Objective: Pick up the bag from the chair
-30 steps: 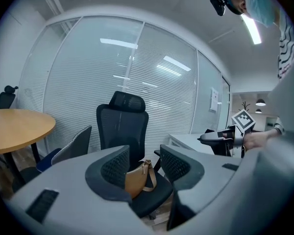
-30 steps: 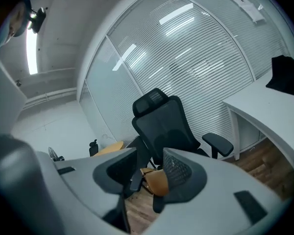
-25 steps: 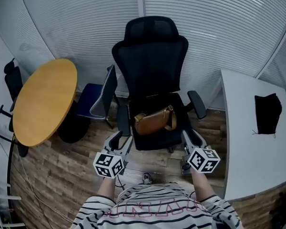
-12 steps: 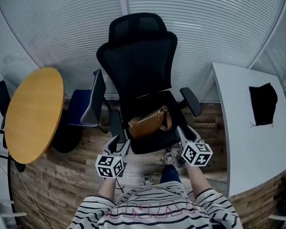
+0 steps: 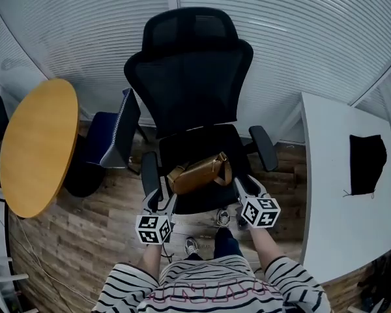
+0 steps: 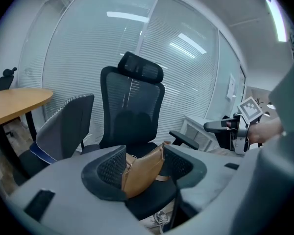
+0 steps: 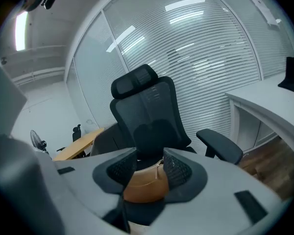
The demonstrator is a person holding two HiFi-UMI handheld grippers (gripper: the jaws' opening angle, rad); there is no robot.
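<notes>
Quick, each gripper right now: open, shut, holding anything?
Left gripper: open, jaws have just been opening, nothing between them; the bag lies ahead.
Right gripper: open, empty, short of the bag.

I've lowered the left gripper [image 5: 161, 199] and right gripper [image 5: 242, 187] toward the front edge of the chair [image 5: 190, 77], nearer the bag [image 5: 199, 173] than before; left jaws have just been opening, bag ahead of them, untouched.

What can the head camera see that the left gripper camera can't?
Only the head view: the striped shirt and the black cloth on the desk. Only the left gripper view: a ceiling light. Both: the chair, the bag on its seat, and the round table.
</notes>
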